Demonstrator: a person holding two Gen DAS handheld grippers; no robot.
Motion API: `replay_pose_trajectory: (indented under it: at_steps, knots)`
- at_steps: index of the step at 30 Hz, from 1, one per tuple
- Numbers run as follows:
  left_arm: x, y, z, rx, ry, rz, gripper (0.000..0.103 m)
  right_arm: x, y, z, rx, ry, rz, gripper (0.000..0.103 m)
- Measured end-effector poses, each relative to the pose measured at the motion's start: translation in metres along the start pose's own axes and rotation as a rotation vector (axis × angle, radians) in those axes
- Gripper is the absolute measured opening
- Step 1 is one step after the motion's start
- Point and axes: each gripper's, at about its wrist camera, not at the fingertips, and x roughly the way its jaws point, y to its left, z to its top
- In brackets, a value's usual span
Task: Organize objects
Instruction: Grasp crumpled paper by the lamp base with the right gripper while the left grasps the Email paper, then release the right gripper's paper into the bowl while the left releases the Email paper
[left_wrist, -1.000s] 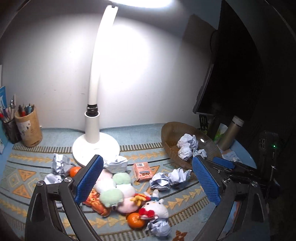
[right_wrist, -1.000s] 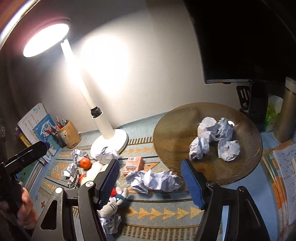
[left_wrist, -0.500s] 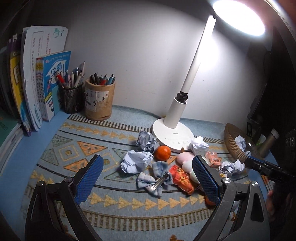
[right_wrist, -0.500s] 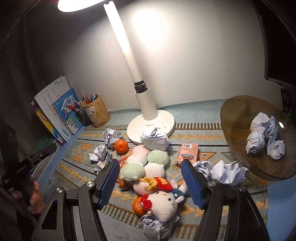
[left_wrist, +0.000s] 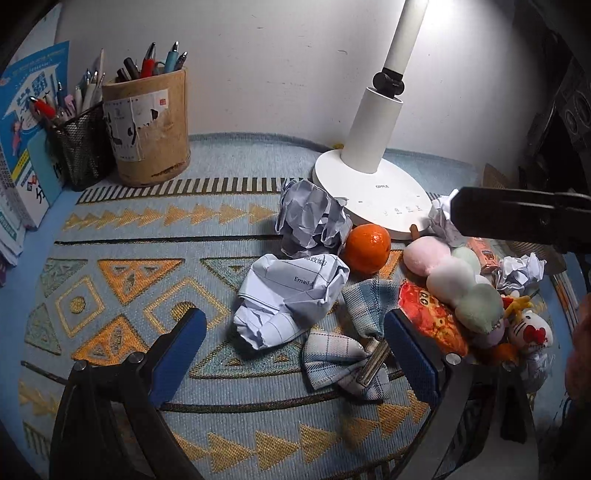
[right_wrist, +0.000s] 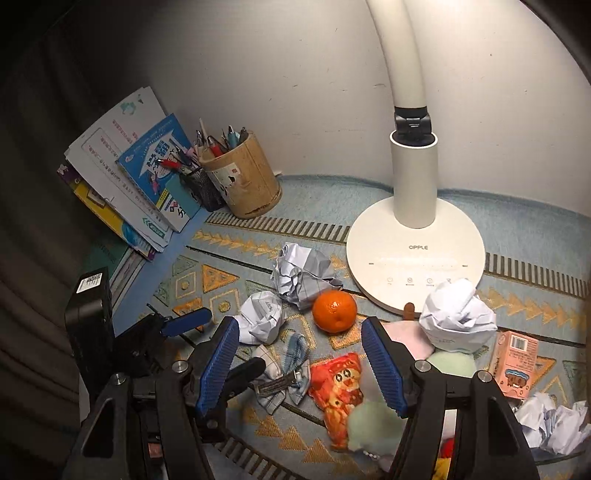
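Left gripper (left_wrist: 291, 354) wide open, empty, hovering over crumpled paper ball (left_wrist: 288, 299) on patterned mat (left_wrist: 110, 236), beside the orange (left_wrist: 367, 248). Right gripper (right_wrist: 299, 365) half-open, nothing between pads (plaid bow clip (right_wrist: 284, 373) below). Paper: light, crushable, springy; probably best pinched across its bulging middle.

Lamp head and toys partly out of sight

The white desk lamp (right_wrist: 413, 177) loses its head past the top edge. The pastel plush dumpling skewer (right_wrist: 373, 424) is blurred, partly behind the right hand-held gripper (right_wrist: 301, 363); the white kitten plush (left_wrist: 532, 328) is half hidden.
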Motion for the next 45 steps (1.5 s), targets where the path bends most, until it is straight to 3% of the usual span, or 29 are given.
replay_pose_trajectory:
  at_steps: [6, 12, 19, 21, 24, 30, 33, 36, 41, 45]
  knots:
    - [0.014, 0.005, 0.0, -0.044, 0.002, -0.032, 0.095, 0.051, 0.0, 0.026, 0.043, 0.079, 0.01, 0.068]
    - [0.014, 0.015, -0.003, -0.094, 0.002, -0.05, 0.088, 0.086, -0.001, 0.04, 0.047, 0.119, -0.039, 0.068]
    - [0.017, 0.016, -0.002, -0.093, -0.005, -0.035, 0.059, 0.119, 0.001, 0.043, 0.023, 0.153, -0.092, 0.068]
    - [0.015, 0.017, -0.003, -0.092, -0.01, -0.03, 0.058, 0.12, 0.004, 0.042, 0.005, 0.146, -0.104, 0.055]
    - [0.012, 0.018, -0.003, -0.1, -0.024, -0.035, 0.054, 0.115, 0.008, 0.04, -0.011, 0.126, -0.113, 0.05]
    - [-0.008, 0.019, -0.006, -0.101, -0.115, -0.066, 0.053, 0.071, 0.006, 0.038, 0.036, 0.031, -0.061, 0.048]
    - [-0.019, 0.011, -0.007, -0.082, -0.151, -0.033, 0.053, 0.036, 0.006, 0.033, 0.041, -0.02, -0.044, 0.048]
    - [-0.035, 0.003, -0.002, -0.081, -0.191, -0.053, 0.053, -0.005, 0.002, 0.024, 0.036, -0.069, -0.042, 0.048]
    - [-0.066, -0.047, 0.015, -0.034, -0.232, -0.104, 0.053, -0.072, -0.022, 0.01, 0.068, -0.167, -0.074, 0.048]
    - [-0.068, -0.104, 0.041, 0.047, -0.25, -0.154, 0.053, -0.118, -0.056, -0.001, 0.124, -0.216, -0.096, 0.048]
